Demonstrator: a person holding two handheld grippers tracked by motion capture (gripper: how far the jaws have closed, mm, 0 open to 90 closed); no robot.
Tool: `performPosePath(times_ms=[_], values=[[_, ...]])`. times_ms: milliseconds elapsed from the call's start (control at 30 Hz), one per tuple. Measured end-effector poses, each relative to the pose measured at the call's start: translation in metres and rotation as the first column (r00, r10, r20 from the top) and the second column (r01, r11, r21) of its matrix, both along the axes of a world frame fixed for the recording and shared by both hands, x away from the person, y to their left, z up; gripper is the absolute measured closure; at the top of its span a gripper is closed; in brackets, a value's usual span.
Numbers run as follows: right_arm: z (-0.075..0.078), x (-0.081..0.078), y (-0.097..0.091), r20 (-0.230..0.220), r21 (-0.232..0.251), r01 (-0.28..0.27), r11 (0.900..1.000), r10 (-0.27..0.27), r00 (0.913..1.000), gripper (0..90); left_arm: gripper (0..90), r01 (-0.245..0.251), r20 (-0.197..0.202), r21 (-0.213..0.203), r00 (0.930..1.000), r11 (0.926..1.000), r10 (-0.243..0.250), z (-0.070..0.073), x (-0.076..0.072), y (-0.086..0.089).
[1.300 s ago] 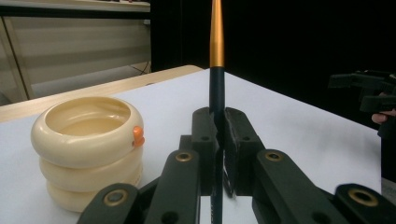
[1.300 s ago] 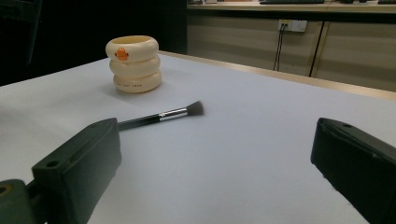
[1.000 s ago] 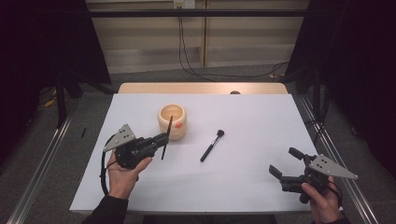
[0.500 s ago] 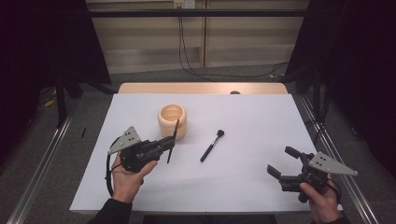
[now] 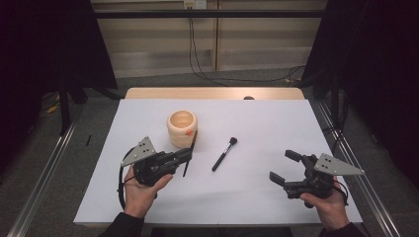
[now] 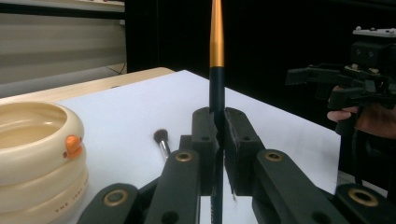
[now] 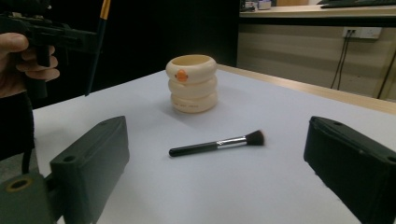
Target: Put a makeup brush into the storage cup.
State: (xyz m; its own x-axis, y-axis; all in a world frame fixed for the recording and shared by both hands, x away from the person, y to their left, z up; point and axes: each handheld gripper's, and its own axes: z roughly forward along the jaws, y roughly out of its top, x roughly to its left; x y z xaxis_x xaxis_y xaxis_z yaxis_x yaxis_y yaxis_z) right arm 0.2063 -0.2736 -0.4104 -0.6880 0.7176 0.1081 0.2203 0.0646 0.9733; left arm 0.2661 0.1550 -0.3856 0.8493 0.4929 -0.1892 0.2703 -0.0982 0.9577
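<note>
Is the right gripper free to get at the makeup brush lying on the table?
Probably yes: the right gripper is open and holds nothing, and bare table lies between it and the makeup brush; the left gripper stands aside.

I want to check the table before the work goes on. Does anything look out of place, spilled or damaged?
Nothing is spilled or broken. The cream holder stands upright. One makeup brush lies flat on the white table beside the holder, not in it. The left gripper holds a thin black brush upright.
</note>
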Motion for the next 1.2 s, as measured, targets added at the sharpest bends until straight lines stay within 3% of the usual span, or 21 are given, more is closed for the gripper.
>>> performPosePath(times_ms=[367,567,633,667,867,900,933,1033,1200], values=[[0.012,0.011,0.025,0.003,0.036,-0.08,0.9961,0.08,0.9968,8.0,83.6,0.021,-0.007,-0.014,0.9998,0.9997,-0.021,0.0,-0.002,-0.007],[0.017,0.018,0.037,-0.006,0.052,-0.14,0.9888,0.14,0.9901,14.6,83.6,0.034,-0.004,-0.008,0.9994,0.9994,-0.034,0.0,-0.004,-0.013],[0.019,0.022,0.044,-0.004,0.057,-0.19,0.9802,0.19,0.9818,21.2,83.6,0.047,-0.005,-0.013,0.9989,0.9988,-0.047,0.0,-0.005,-0.016],[0.019,0.022,0.044,-0.004,0.057,-0.19,0.9802,0.19,0.9818,21.2,83.6,0.047,-0.005,-0.013,0.9989,0.9988,-0.047,0.0,-0.005,-0.016],[0.028,0.03,0.066,0.005,0.077,-0.282,0.9562,0.283,0.9592,28.8,83.6,0.056,0.005,-0.004,0.9984,0.9984,-0.056,0.0,-0.009,-0.022],[0.028,0.03,0.066,0.005,0.077,-0.282,0.9562,0.283,0.9592,28.8,83.6,0.056,0.005,-0.004,0.9984,0.9984,-0.056,0.0,-0.009,-0.022],[0.031,0.033,0.073,0.011,0.074,-0.306,0.9491,0.306,0.9519,29.9,83.6,0.059,0.008,0.0,0.9982,0.9983,-0.059,0.0,-0.009,-0.022],[0.034,0.035,0.082,0.017,0.076,-0.327,0.9419,0.327,0.945,32.8,83.6,0.065,0.009,0.004,0.9979,0.9979,-0.065,0.0,-0.01,-0.024],[0.035,0.039,0.09,0.024,0.073,-0.333,0.9399,0.333,0.9427,36.0,83.6,0.078,0.018,0.006,0.9968,0.997,-0.078,0.0,-0.014,-0.029]])
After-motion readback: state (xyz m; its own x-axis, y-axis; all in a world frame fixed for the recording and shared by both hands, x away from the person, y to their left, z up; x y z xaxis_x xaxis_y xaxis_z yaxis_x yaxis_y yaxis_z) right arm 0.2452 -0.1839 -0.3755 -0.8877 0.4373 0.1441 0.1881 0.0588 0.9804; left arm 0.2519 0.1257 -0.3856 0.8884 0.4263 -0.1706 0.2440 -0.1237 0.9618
